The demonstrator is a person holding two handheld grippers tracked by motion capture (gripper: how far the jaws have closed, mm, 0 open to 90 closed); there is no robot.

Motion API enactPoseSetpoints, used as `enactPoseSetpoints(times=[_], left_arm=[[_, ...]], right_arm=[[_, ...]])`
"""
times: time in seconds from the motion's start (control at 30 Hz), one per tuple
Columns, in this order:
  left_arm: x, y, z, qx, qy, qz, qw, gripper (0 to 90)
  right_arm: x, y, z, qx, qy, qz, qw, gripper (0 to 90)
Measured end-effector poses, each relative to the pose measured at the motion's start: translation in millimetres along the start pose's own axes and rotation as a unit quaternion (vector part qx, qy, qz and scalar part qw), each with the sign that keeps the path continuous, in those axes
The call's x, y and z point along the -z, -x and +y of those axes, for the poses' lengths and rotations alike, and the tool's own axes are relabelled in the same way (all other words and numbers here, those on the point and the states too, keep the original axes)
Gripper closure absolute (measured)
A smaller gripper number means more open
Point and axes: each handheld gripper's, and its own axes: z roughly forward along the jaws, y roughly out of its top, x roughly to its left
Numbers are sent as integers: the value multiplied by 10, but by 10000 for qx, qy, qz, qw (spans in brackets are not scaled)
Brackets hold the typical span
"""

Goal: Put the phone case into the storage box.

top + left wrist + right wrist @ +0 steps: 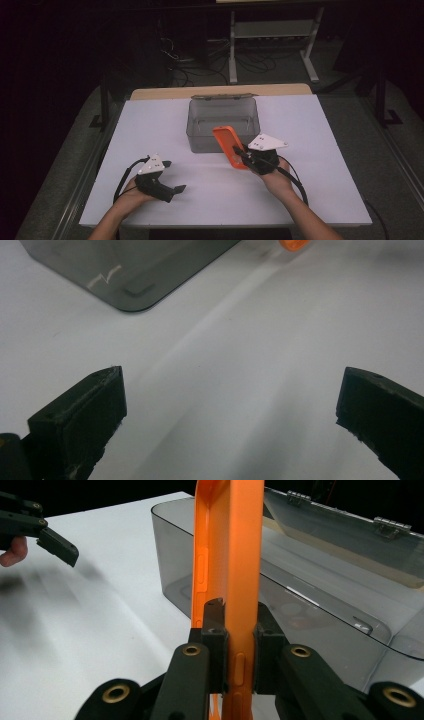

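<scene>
An orange phone case (227, 145) is clamped edge-on in my right gripper (241, 155), held tilted above the table just in front of the grey bin. In the right gripper view the orange phone case (227, 565) rises upright between the two black pads (216, 630), which press on its sides. The clear grey plastic bin (222, 125) stands open at the table's middle, its hinged lid folded back. My left gripper (172, 176) hovers over the front left of the table, jaws spread wide with nothing between them. The left gripper (230, 415) looks toward a corner of the bin (130, 270).
A white table top (150, 125) carries everything, with a wooden strip (165, 92) along its far edge. Beyond it, on a dark floor, are cables and a white metal stand (272, 37). Open surface lies to the left and right of the bin.
</scene>
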Motion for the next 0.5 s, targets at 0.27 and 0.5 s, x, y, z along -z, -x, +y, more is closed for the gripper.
enactPoseSetpoints(times=[0.27,0.5], left_arm=[[0,-1,-1,-1,2,-1,10000,0],[1,2,1,-8,3,-2,10000,0]], right_arm=[[31,29,1,-15,-10,47,10000,786],[71,54,12,-64,1,48,10000,787]])
